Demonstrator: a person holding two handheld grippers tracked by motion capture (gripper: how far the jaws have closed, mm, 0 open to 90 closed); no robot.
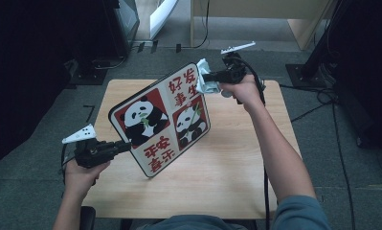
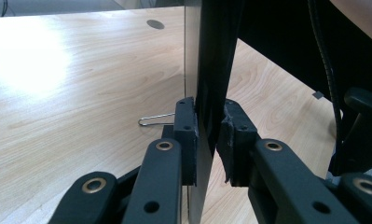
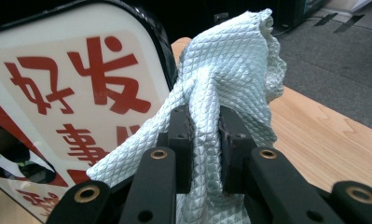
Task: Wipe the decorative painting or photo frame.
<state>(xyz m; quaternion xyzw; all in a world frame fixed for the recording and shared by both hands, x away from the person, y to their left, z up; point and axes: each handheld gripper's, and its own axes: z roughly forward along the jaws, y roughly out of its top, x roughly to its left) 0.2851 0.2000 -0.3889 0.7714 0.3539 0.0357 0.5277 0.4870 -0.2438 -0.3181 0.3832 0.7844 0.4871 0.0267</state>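
A square board printed with pandas and red characters is held tilted above the wooden table. My left gripper is shut on the board's near-left edge; in the left gripper view the dark board edge stands pinched between the pads. My right gripper is shut on a pale, quilted cloth at the board's far right corner. In the right gripper view the cloth bunches between the jaws and lies against the board's printed face.
A bent wire clip lies on the table beyond the left gripper. Dark equipment and cables stand on the grey floor around the table, and a light wooden cabinet stands at the back.
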